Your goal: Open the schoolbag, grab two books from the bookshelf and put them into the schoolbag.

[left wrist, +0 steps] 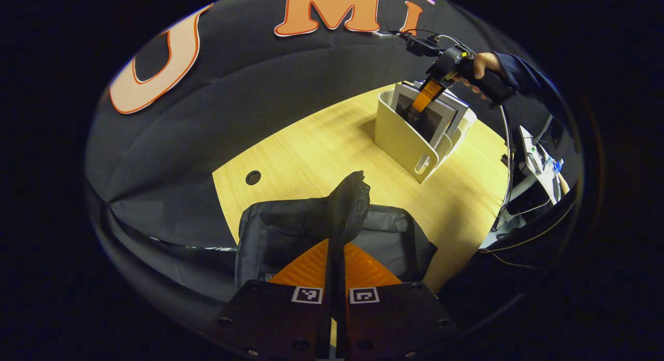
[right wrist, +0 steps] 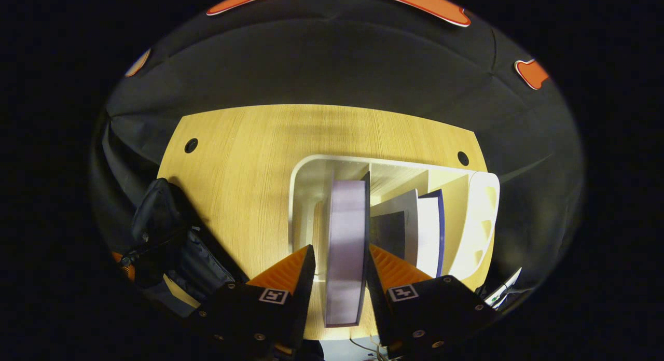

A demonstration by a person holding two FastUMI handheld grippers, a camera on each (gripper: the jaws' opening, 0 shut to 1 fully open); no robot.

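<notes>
While the left gripper [left wrist: 336, 270] pinches a raised fold of the soft black schoolbag [left wrist: 290, 231], holding its limp fabric up from the wooden table [left wrist: 311, 153], the right gripper [right wrist: 337, 278] reaches into the white bookshelf [right wrist: 306, 195] to the right. Its fingers straddle the top edge of a lilac book [right wrist: 346, 236], apparently not yet pressing. The book looks stiff, thin and light, best gripped across its covers. Beside it stand a grey book [right wrist: 397, 216] and a white one [right wrist: 428, 231], upright.

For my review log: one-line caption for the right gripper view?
Right tool straddles a pale book standing in the white bookshelf on the wooden table.
</notes>
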